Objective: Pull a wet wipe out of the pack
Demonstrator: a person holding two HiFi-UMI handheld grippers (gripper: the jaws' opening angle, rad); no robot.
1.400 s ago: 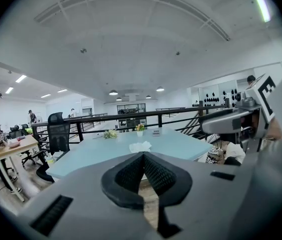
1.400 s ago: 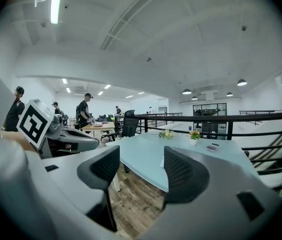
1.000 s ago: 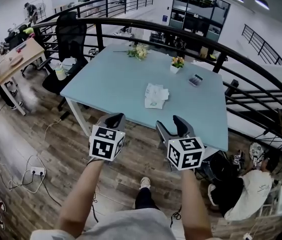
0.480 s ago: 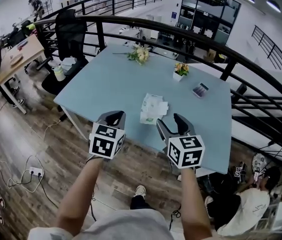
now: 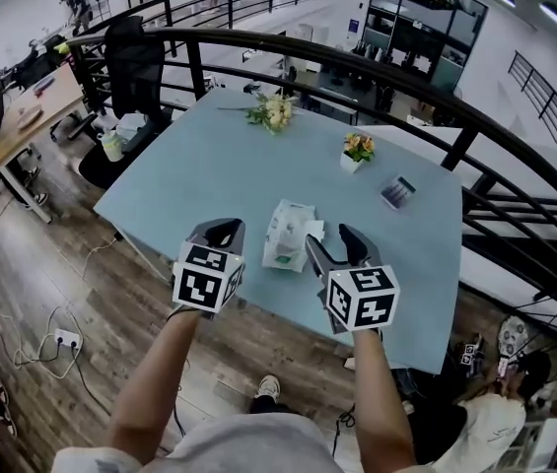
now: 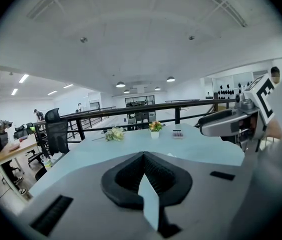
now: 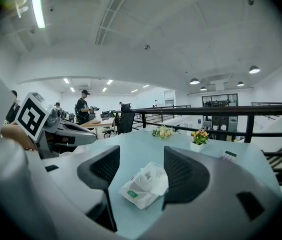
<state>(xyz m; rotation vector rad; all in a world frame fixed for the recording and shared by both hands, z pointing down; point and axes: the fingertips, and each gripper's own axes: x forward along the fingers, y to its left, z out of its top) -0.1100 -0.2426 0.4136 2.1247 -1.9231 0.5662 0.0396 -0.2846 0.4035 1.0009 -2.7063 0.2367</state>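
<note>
The white wet wipe pack (image 5: pixel 286 236) lies flat on the light blue table (image 5: pixel 189 170), near its front edge, with crumpled white at its top. In the head view my left gripper (image 5: pixel 225 229) hovers just left of the pack, jaws closed to a single tip. My right gripper (image 5: pixel 331 241) hovers just right of it, open. In the right gripper view the pack (image 7: pixel 143 186) shows through the gap of the open right gripper (image 7: pixel 141 158), a little ahead of the tips. In the left gripper view the left gripper (image 6: pixel 143 157) is shut and empty, and the pack is hidden.
A loose bunch of flowers (image 5: pixel 272 112) lies at the table's far side. A small potted flower (image 5: pixel 357 150) and a small dark device (image 5: pixel 397 191) stand far right. A black railing (image 5: pixel 455 116) curves behind; an office chair (image 5: pixel 132 65) stands left.
Both grippers and the head have come forward from above the floor to over the table's front edge. The pack now lies between the two grippers. Jaw states look unchanged.
</note>
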